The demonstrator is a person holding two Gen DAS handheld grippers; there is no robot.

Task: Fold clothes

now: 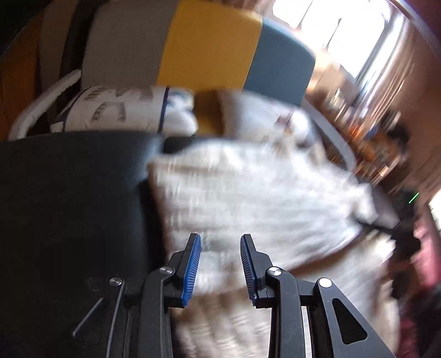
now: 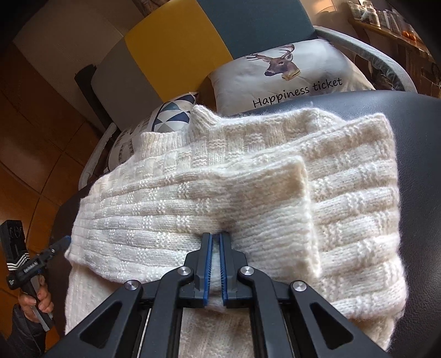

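Note:
A cream knitted sweater (image 2: 248, 179) lies partly folded on a black leather seat (image 2: 419, 132), a sleeve laid across its body. My right gripper (image 2: 215, 236) is shut on a fold of the knit at the near edge. In the blurred left wrist view the same sweater (image 1: 248, 198) spreads over the black seat (image 1: 69, 206). My left gripper (image 1: 220, 239) is open just above the knit with nothing between its blue pads. The right wrist view catches the left gripper (image 2: 59, 243) off the sweater's left edge, held by a hand (image 2: 38, 300).
A deer-print pillow (image 2: 289, 79) reading "Happiness ticket" and a triangle-pattern pillow (image 2: 173, 115) lie behind the seat. Grey, yellow and teal cushions (image 2: 171, 55) stand at the back. Wooden floor (image 2: 33, 115) is at the left. A shelf (image 2: 386, 24) runs at the far right.

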